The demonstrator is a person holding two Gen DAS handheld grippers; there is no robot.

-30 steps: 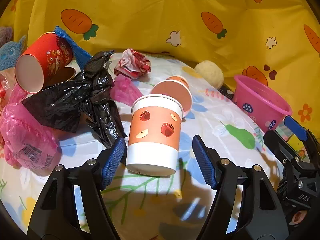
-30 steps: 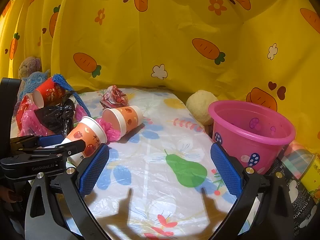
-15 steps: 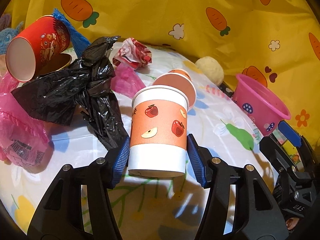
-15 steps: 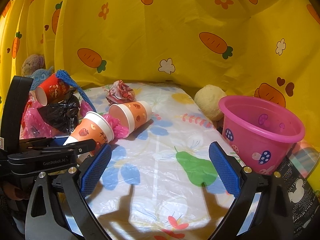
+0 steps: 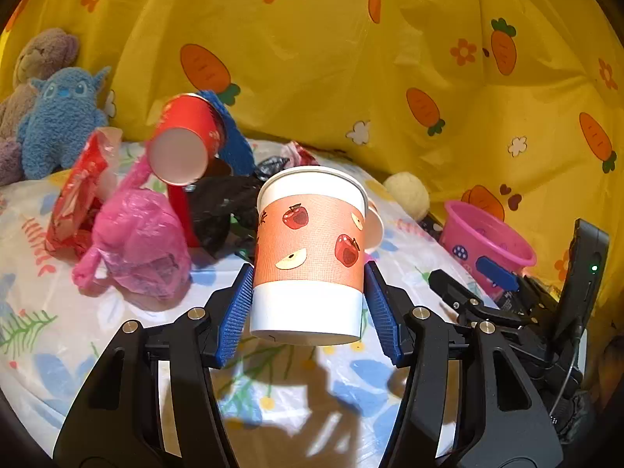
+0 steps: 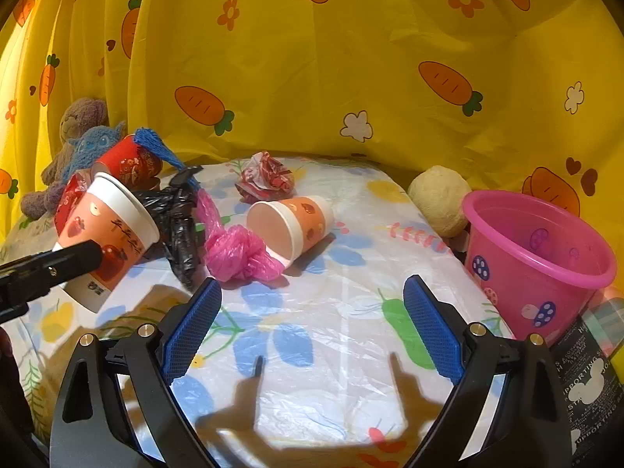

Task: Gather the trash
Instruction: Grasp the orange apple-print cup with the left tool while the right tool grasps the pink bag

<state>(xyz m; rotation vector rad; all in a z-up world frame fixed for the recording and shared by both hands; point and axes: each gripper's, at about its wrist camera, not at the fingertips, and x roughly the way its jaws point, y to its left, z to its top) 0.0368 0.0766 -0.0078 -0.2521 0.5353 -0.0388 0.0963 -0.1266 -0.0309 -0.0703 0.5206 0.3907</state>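
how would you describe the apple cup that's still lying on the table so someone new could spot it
Start at the pink bucket on the right of the flower-print table cover and look left toward the middle. There an orange paper cup with apples lies on its side, its mouth touching a knotted pink bag. Its twin is upright in the left claw; the red cup lies farther back.

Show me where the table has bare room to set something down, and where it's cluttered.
Bare cloth lies ahead of the open right gripper, between the lying cup and the pink bucket. The far left is crowded: black bag, pink bag, red cup. The left gripper holds an apple cup there.
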